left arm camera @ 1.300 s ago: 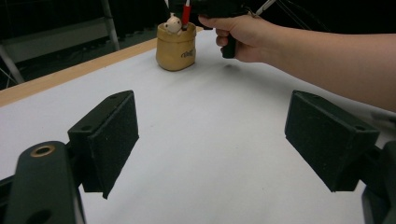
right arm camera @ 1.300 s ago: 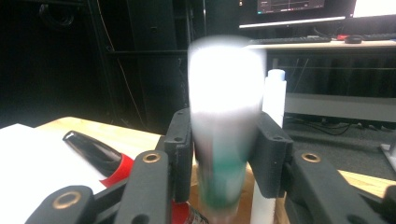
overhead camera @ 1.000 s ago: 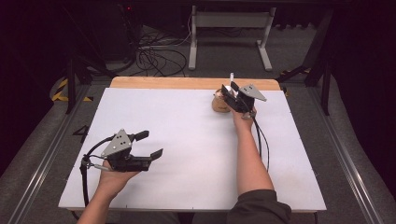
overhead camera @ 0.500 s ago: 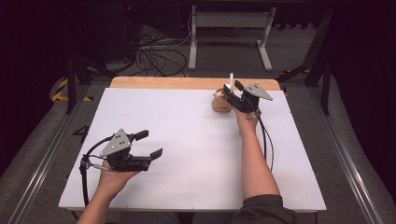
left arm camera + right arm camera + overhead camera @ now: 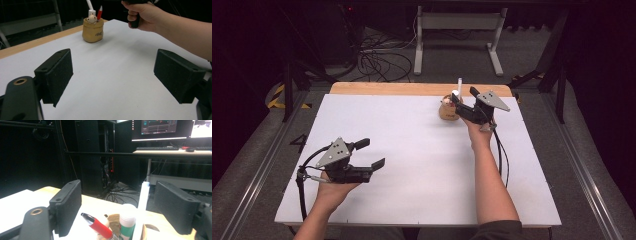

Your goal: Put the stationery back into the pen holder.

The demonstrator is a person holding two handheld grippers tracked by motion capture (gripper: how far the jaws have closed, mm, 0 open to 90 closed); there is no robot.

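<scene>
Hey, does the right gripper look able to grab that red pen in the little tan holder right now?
Probably yes. The right gripper is open just above the tan holder, and the red pen sticks up between its jaws. The white stick and glue tube crowd close beside it, so they may get pinched too.

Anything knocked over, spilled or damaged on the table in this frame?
Nothing stands out. The tan sack-shaped holder stands upright near the table's far edge, with the red pen and the white sticks inside. Nothing is spilled on the white tabletop.
</scene>
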